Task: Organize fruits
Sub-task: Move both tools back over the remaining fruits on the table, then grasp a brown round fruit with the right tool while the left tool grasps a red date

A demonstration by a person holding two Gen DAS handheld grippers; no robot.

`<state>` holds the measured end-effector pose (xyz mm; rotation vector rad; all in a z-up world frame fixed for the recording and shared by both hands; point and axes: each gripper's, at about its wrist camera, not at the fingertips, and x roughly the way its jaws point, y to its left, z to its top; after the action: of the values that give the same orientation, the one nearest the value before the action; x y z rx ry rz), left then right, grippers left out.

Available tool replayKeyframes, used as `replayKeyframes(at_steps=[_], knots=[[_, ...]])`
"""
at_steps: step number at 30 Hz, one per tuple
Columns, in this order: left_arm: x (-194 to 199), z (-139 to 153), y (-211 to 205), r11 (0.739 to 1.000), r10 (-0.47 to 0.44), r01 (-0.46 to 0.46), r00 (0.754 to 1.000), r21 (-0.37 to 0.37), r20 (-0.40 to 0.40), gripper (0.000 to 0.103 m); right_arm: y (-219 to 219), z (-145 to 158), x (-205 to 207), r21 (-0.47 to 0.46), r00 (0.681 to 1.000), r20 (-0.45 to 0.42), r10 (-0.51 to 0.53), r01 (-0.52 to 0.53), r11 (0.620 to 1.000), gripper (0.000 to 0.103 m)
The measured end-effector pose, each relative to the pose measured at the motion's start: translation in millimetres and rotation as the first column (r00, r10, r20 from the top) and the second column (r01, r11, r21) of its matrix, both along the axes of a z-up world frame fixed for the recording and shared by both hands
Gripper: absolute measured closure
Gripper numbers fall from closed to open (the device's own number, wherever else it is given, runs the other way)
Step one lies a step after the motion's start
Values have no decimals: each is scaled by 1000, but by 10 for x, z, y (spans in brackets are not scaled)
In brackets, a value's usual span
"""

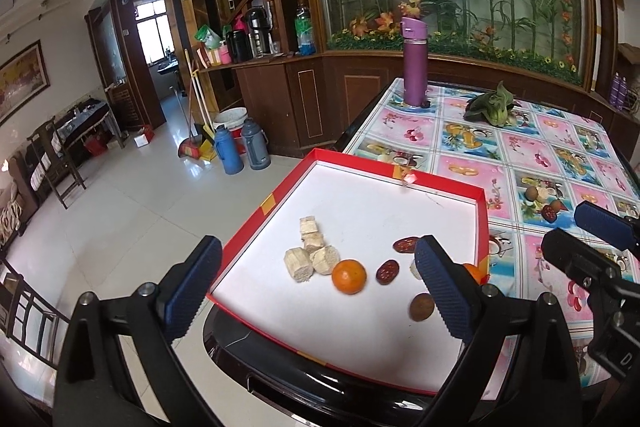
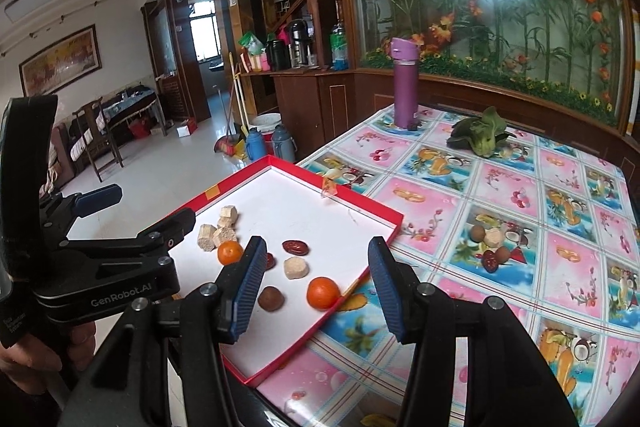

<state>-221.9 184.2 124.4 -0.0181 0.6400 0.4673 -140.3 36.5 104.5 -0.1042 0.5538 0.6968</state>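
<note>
— Ribbed blue pads point(image 2: 252, 279) on right gripper point(image 2: 318, 287)?
— Wide apart, empty; left gripper point(image 1: 318, 287) too.
— Fruit?
— Round oranges point(image 2: 323, 291), wrinkly dates point(image 2: 296, 247) (glossy) — inside red cardboard tray point(image 2: 304, 339) w/ white floor.

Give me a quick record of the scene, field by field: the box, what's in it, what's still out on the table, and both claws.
container: red box with white floor, at the table's near-left corner
in box: two oranges, four pale chunks, two dark red dates, one brown round fruit
loose on tablecloth: small pile of fruit right of the box
other items: purple bottle, leafy greens
left claw: open, empty, over the box
right claw: open, empty, over the box's right edge
</note>
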Motion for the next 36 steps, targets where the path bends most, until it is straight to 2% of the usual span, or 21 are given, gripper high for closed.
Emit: replayKeyframes(at_steps=[12,16,20,25,27,30,34,36], knots=[[235,7,-290,998,-51,52,998,47,-36,6,-386,-26,247,40,997,-20,-72,72,997,50],[392,-37,-454,993,-110,112,992,35,-68,6,-682,-87,394,43,993,-43,-114,116,992,50],[617,-184,-707,976,-216,216,968,-15,-126,6,-1156,-291,660,1,970,-103,-222,223,975,50],[953,-409,-1061,944,-330,328,921,-45,-208,6,-1659,-658,1092,-76,908,-224,-355,347,935,50],[1106,-484,-1168,932,-360,358,903,-53,-234,6,-1691,-740,1205,-79,899,-262,-350,342,936,50],[1282,-556,-1253,927,-372,366,887,-75,-275,6,-1593,-796,1347,-98,907,-256,-335,321,942,51],[1263,-525,-1238,924,-383,374,887,-87,-259,6,-1374,-828,1620,-102,911,-258,-323,306,946,51],[1254,-529,-1215,924,-383,372,886,-90,-261,6,-1276,-851,1722,-109,916,-249,-316,297,948,60]])
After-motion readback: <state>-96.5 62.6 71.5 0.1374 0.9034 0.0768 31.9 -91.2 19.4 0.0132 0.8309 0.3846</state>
